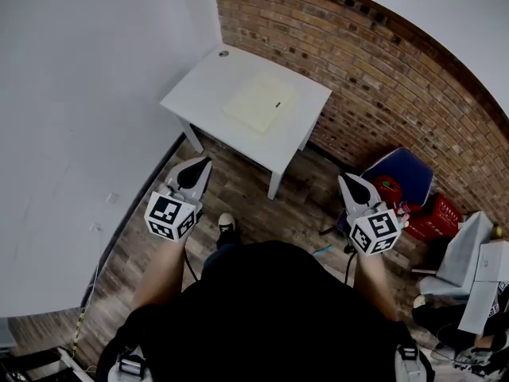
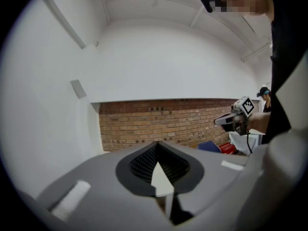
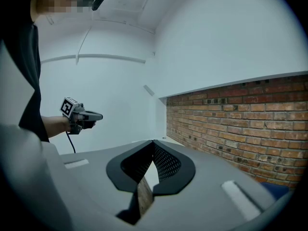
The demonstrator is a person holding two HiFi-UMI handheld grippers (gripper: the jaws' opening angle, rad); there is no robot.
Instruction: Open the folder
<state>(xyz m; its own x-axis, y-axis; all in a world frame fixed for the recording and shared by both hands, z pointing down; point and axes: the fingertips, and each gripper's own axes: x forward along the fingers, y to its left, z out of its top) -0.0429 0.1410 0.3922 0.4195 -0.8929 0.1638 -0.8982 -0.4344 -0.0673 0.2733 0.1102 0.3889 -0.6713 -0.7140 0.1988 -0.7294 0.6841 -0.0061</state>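
Head view: brick wall (image 1: 374,70) runs from 12 to 3 o'clock, and a white table (image 1: 208,86) stands in the corner at 12 o'clock of the person, well apart from both hands. A pale folder (image 1: 260,103) lies flat and closed near the table's middle, with a small dark mark at its 3 o'clock edge; cannot tell if that is a clasp. A blue chair (image 1: 406,169) and a red basket (image 1: 433,213) sit on the floor at 3 o'clock. The left gripper (image 1: 205,164) is at 10 o'clock of the body and the right gripper (image 1: 347,181) at 2 o'clock. Each gripper's own view shows its jaws pressed together with nothing between them, aimed at walls, not at the folder. Judged risks: the task is not yet begun, and the jaws must part before any pinch. The folder looks thin and flat on a smooth top, so a tip pushed at its edge may slide it instead of lifting the cover. A deep bite could catch both covers and raise the whole folder unopened. If the mark is a clasp, lifting against it could bend the cover.
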